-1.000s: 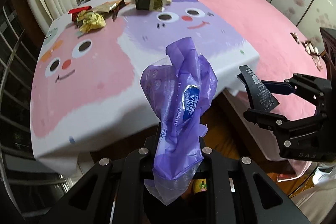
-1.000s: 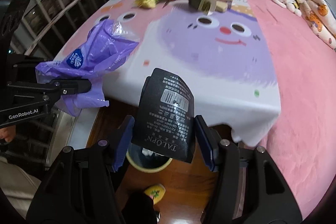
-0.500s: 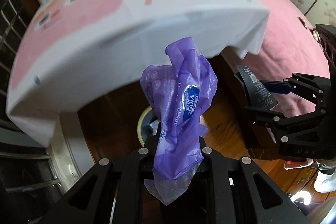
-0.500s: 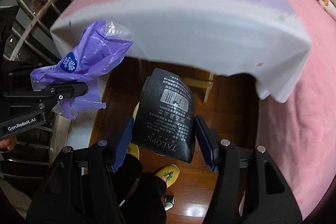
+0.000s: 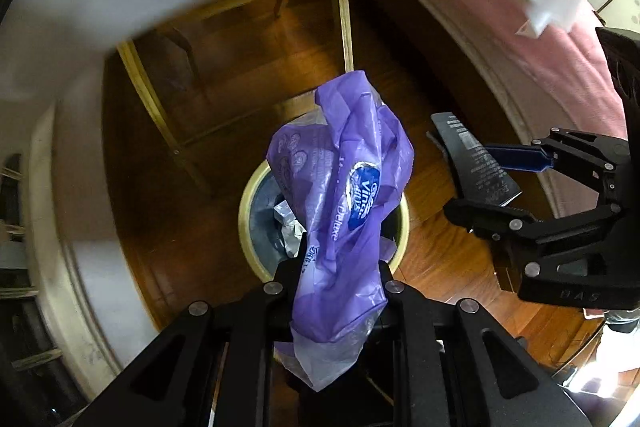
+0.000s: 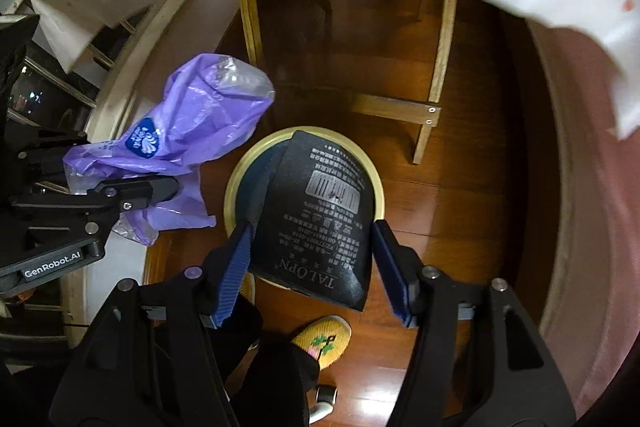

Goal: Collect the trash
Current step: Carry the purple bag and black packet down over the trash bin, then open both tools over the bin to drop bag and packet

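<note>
Both grippers are hanging over the one round bin [image 6: 236,183] on the wooden floor. The left gripper [image 5: 332,287] is pinching a single purple wrapper [image 5: 344,195] above the bin's near rim. The right gripper [image 6: 312,259] has just been widening its jaws, its blue pads [image 6: 236,267] spread around one black packet [image 6: 316,219], though I cannot tell whether they are touching it. To drop cleanly, each piece should be centred inside the yellow rim before letting go.
</note>
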A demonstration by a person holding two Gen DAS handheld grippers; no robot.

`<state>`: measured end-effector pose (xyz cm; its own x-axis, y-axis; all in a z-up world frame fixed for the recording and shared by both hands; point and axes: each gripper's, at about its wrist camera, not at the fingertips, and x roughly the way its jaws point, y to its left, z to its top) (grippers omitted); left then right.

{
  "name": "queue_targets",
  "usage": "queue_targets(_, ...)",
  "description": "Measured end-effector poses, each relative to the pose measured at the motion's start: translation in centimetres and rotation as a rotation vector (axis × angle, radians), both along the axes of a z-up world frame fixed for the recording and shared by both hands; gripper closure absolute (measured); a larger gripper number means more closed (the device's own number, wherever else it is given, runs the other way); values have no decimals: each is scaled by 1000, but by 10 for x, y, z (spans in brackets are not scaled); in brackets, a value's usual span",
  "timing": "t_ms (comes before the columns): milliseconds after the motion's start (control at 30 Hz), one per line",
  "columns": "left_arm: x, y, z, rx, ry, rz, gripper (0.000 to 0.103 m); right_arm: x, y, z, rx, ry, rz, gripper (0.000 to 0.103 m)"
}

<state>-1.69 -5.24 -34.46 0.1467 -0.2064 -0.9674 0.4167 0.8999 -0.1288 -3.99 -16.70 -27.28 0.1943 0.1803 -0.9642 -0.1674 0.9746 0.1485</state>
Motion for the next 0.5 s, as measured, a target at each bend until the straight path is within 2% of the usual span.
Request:
queue_targets(100,2,-1,-27,-3,10,-10,87,3,1,-28,2,13,20,44)
queue_targets(300,11,11,-56,-37,33,-33,86,9,7,-66,31,42,48,42)
queue_targets(400,15,11,-66,-49,44,-40,70,9,10,-78,32,50,64,40)
queue_targets(467,15,12,-71,-61,52,-42,51,10,12,-86,37,59,69,38)
queue_targets(500,16,12,-72,-65,57,-47,47,9,12,-88,38,63,71,38)
